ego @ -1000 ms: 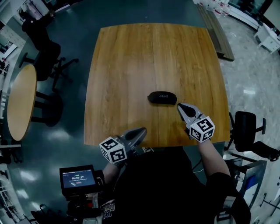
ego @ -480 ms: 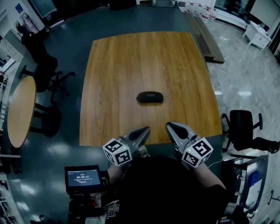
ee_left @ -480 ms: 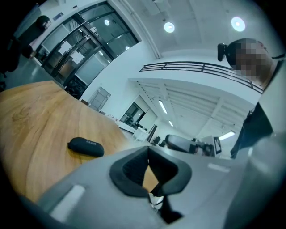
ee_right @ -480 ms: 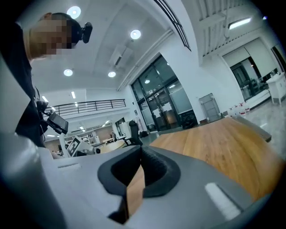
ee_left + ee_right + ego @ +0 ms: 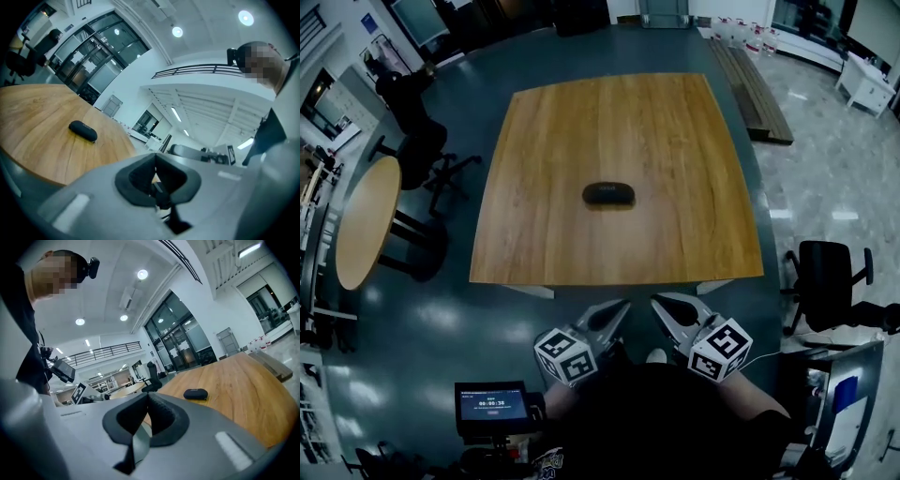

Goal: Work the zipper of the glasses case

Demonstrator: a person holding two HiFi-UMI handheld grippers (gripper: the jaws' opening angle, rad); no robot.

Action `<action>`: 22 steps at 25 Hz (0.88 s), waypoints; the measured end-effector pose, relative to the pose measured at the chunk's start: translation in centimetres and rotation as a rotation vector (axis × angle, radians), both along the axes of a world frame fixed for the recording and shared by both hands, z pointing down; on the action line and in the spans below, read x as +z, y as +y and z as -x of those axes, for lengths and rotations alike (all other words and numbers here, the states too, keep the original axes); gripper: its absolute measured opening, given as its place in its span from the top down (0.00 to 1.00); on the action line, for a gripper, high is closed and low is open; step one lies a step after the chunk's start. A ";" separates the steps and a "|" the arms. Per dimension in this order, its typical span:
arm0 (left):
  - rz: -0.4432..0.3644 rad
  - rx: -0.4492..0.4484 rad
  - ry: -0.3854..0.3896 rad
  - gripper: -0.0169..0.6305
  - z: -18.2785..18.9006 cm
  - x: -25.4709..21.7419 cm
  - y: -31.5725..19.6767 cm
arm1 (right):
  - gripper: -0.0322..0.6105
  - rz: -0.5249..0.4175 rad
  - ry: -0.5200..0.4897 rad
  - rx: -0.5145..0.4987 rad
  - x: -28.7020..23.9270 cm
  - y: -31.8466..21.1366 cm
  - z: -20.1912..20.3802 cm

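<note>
A black oval glasses case lies alone near the middle of the square wooden table. It also shows small in the left gripper view as the case and in the right gripper view as the case. Both grippers hang off the table's near edge, close to the person's body. My left gripper is shut with nothing in it. My right gripper is shut and empty too. Both tips point toward the table and stand well short of the case.
A round wooden table and dark chairs stand to the left. A black office chair stands at the right. A small screen sits low by the person's left side. Wooden planks lie on the floor beyond the table.
Both grippers have drawn back from over the table to below its near edge. The right one left the spot beside the case. The view has pulled back from the table.
</note>
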State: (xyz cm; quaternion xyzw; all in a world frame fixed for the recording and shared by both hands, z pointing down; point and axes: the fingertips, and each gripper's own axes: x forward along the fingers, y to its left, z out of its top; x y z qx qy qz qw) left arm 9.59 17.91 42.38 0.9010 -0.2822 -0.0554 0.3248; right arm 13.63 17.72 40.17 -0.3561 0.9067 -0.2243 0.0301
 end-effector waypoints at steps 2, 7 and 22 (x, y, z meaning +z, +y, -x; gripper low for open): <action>0.003 -0.033 -0.017 0.98 0.5 0.1 1.1 | 0.94 -0.009 0.003 -0.025 -0.1 1.3 0.3; 0.003 -0.045 -0.039 0.97 0.3 -0.2 2.5 | 0.94 -0.028 -0.011 -0.037 -1.0 2.6 0.2; -0.025 -0.013 -0.048 0.98 -0.5 -0.9 3.9 | 0.94 -0.039 0.001 -0.022 -1.3 4.2 -0.2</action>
